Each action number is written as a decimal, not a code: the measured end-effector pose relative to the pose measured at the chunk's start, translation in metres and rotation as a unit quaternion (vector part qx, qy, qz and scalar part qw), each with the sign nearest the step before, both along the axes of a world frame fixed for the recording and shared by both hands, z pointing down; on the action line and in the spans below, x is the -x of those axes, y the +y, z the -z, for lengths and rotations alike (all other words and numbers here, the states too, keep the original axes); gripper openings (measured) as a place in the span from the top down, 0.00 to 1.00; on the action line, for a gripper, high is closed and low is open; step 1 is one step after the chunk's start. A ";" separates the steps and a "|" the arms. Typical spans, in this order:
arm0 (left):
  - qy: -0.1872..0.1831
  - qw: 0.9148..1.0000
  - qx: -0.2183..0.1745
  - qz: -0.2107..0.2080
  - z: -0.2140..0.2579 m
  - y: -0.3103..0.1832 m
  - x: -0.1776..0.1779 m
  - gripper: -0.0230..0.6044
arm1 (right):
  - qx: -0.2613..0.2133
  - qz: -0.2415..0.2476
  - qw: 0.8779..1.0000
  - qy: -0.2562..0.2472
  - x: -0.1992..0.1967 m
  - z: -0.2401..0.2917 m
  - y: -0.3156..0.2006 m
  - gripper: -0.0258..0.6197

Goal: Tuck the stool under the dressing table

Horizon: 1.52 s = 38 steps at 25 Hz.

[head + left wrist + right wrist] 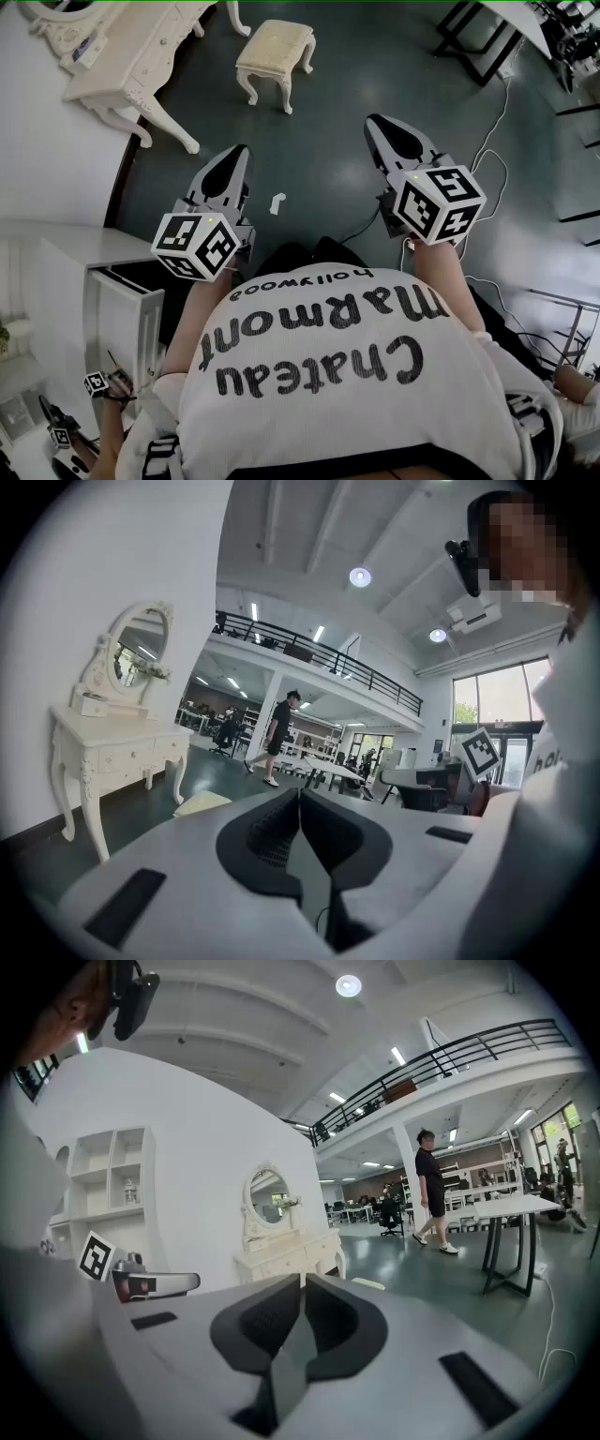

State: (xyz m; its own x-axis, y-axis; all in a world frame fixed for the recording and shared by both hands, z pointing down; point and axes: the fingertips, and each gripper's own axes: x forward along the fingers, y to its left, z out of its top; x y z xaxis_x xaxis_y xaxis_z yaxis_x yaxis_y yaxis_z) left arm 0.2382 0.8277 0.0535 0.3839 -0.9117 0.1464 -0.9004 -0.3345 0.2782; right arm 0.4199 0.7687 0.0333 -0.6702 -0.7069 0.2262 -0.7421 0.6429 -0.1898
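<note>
Head view, stool: cream cushioned stool w/ carved white legs (275,47) stands on the dark green-grey floor (328,141), out in the open just right of the table, not under it.
Head view, table: white carved wooden dressing table (122,61) sits upper left, along a white wall.
Head view, grippers: left gripper (241,152) & right gripper (373,122) are held side by side and aim toward the stool, well apart from it. Neither touches anything.
Head view, floor: small white scrap (277,202) lies betw. the two grippers; thin white cable (489,141) trails at right.
Left gripper view, jaws: left gripper (298,794) has its fingers pressed together, nothing betw. them.
Left gripper view, beyond: dressing table (112,747) w/ oval mirror (139,653) at left. Stool's pale cushion (202,803) shows low, near the table's right legs. Person in dark clothes (279,738) walks far behind.
Right gripper view, jaws: right gripper (302,1283) also has its fingers pressed together, empty.
Right gripper view, beyond: dressing table (286,1251) stands centre by the wall. A sliver of stool cushion (367,1283) shows to its right.
</note>
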 end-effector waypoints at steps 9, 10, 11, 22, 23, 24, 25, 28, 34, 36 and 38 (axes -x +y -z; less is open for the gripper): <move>0.003 1.000 0.014 -0.001 -0.009 -0.006 -0.001 0.93 | 0.020 0.006 1.000 -0.008 -0.001 -0.014 -0.009 0.90; 0.004 1.000 0.017 0.002 -0.010 -0.007 0.002 0.92 | 0.023 0.006 1.000 -0.010 -0.001 -0.015 -0.010 0.90; 0.005 1.000 0.021 0.006 -0.013 -0.008 0.006 0.92 | 0.026 0.007 1.000 -0.011 -0.001 -0.017 -0.012 0.90; 0.019 1.000 0.023 -0.003 -0.022 -0.060 0.019 0.93 | 0.063 -0.027 0.997 -0.023 -0.011 -0.038 -0.064 0.90; 0.023 0.999 0.019 -0.011 -0.022 -0.068 0.020 0.93 | 0.064 -0.030 0.997 -0.021 -0.009 -0.041 -0.073 0.90; 0.027 0.999 0.016 -0.017 -0.022 -0.077 0.020 0.93 | 0.064 -0.033 0.997 -0.019 -0.009 -0.043 -0.082 0.90; 0.028 0.999 0.016 -0.020 -0.024 -0.088 0.022 0.93 | 0.067 -0.036 0.997 -0.017 -0.009 -0.046 -0.091 0.90; 0.035 0.999 0.028 -0.026 -0.028 -0.126 0.024 0.93 | 0.080 -0.041 0.996 -0.017 -0.009 -0.049 -0.126 0.90; 0.034 0.998 0.026 -0.052 -0.017 -0.218 0.036 0.93 | 0.069 -0.038 0.997 0.000 0.019 -0.034 -0.211 0.90; 0.034 0.998 0.026 -0.051 -0.013 -0.249 0.047 0.93 | 0.067 -0.039 0.997 0.006 0.031 -0.031 -0.238 0.90; 0.036 0.998 0.023 -0.053 -0.008 -0.278 0.057 0.93 | 0.070 -0.040 0.997 0.002 0.042 -0.029 -0.262 0.90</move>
State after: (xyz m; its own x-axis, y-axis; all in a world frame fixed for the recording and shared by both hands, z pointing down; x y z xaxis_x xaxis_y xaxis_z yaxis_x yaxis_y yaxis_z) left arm 0.1814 0.5501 0.0612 0.4887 -0.8584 0.1561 -0.8378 -0.4118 0.3585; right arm 0.3774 0.5063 0.0621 -0.6125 -0.7188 0.3288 -0.7903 0.5494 -0.2712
